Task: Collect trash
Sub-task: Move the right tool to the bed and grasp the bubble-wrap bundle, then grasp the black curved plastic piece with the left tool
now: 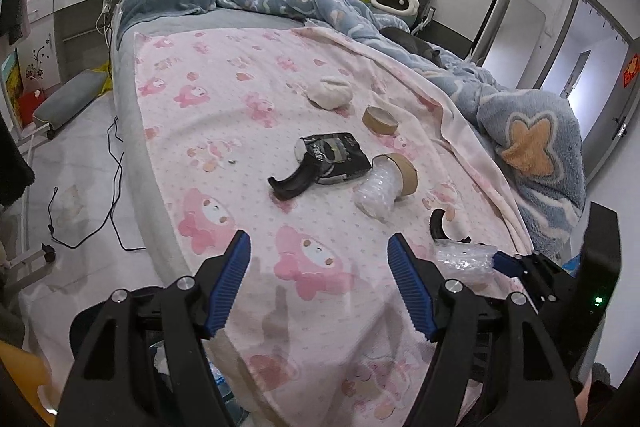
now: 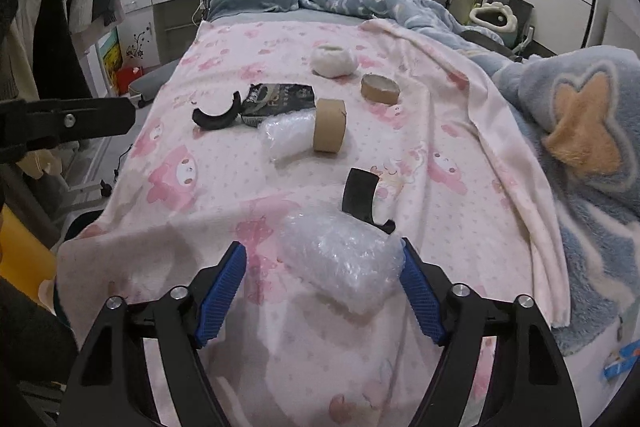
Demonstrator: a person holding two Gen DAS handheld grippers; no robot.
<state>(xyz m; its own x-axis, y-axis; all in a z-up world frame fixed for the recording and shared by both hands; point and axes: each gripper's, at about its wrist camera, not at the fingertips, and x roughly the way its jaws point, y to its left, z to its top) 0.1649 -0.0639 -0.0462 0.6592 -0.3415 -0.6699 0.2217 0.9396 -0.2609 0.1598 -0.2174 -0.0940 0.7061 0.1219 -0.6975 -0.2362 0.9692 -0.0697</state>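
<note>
Trash strewn across the pink blanket: a bubble-wrap wad [image 2: 340,259] nearest, a curved black plastic piece [image 2: 362,199] just behind it, then a second bubble wrap [image 2: 286,137] against a cardboard roll [image 2: 330,125], black pouch [image 2: 278,99], another black arc [image 2: 218,117], flat tape core [image 2: 380,87], white tissue ball [image 2: 332,61] farthest.

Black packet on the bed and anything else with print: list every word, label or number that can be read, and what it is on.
Black packet: white print and characters, too blurred to read in either view.
Red sign by the doorway: a mark on it, unreadable.
Cardboard rolls, bubble wrap, pink blanket: no text, only cartoon figures on the blanket.
Nothing in either view can be quoted.
</note>
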